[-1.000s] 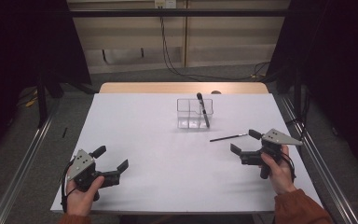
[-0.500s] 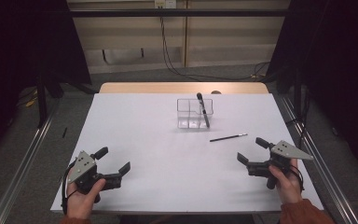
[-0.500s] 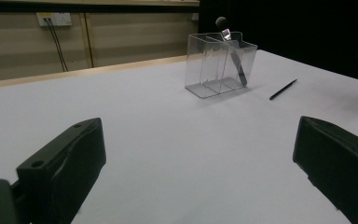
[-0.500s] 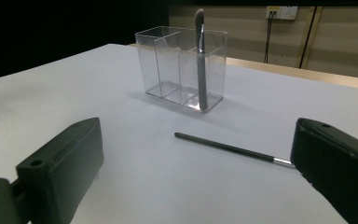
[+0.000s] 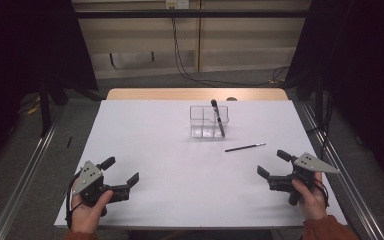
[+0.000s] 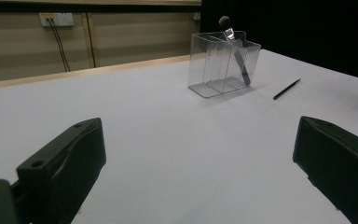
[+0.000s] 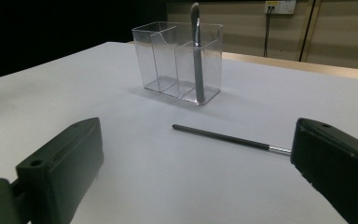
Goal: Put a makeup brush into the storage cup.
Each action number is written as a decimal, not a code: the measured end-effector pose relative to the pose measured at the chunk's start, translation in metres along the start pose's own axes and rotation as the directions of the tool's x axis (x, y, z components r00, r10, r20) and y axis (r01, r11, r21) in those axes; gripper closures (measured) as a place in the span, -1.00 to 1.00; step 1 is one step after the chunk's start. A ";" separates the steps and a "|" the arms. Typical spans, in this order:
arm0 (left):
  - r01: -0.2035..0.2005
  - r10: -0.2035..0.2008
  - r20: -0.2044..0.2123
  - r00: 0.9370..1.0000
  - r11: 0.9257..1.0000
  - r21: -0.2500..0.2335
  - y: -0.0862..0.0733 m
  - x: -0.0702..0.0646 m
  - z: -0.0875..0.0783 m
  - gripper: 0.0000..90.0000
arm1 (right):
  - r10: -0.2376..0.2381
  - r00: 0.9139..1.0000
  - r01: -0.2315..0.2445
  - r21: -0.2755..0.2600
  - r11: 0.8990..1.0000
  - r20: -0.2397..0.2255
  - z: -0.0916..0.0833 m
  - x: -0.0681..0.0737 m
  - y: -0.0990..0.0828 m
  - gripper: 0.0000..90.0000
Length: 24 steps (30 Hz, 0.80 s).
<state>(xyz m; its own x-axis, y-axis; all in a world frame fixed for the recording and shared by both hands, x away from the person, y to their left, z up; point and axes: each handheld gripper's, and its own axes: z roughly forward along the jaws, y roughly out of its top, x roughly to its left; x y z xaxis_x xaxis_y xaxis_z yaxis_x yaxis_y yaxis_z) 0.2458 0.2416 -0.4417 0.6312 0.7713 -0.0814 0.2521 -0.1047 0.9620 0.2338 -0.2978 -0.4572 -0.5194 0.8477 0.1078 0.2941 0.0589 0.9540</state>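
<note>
You've 2 brushes – one standing in the organiser [image 5: 208, 121], one loose brush [image 5: 245, 147] on the worktop [image 5: 180, 165], ahead of your right gripper [image 5: 280, 167]; both grippers' fingers wide, left gripper [image 5: 121, 174] at the near-left corner.

White table [image 5: 145, 130]; wall socket [image 6: 56, 18] with 2 dark cables [image 5: 180, 55] behind; metal rail [image 5: 25, 170] along table's left side.

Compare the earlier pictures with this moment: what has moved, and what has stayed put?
The right gripper has drawn back from the loose brush toward the near table edge, jaws open, holding nothing. The left gripper slid slightly nearer the edge too, also open. The loose brush, the clear organizer and the brush standing in it stayed put.
</note>
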 end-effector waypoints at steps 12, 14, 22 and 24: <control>0.009 -0.009 0.002 1.000 1.000 0.007 -0.001 0.003 0.001 -0.95 | 0.008 1.000 -0.008 -0.019 1.000 -0.025 0.013 -0.004 0.012 -0.96; 0.003 -0.003 -0.002 1.000 1.000 0.005 -0.001 0.001 0.001 -0.95 | 0.002 1.000 -0.002 -0.009 1.000 -0.015 0.017 -0.006 0.014 -0.96; -0.007 0.007 0.005 1.000 1.000 0.013 0.000 0.000 0.003 -0.95 | -0.006 0.999 0.007 0.034 0.999 -0.032 0.028 -0.016 0.026 -0.98; -0.009 0.009 0.007 1.000 1.000 0.011 0.000 0.000 0.003 -0.95 | -0.003 0.998 0.007 0.069 0.998 -0.057 0.031 -0.019 0.031 -0.99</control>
<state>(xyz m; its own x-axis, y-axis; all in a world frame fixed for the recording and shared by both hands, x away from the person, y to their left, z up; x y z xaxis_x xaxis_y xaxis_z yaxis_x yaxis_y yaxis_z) 0.2479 0.2401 -0.4428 0.6384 0.7661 -0.0748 0.2549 -0.1187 0.9597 0.2775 -0.2956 -0.4385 -0.5653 0.8161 0.1203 0.3450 0.1014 0.9331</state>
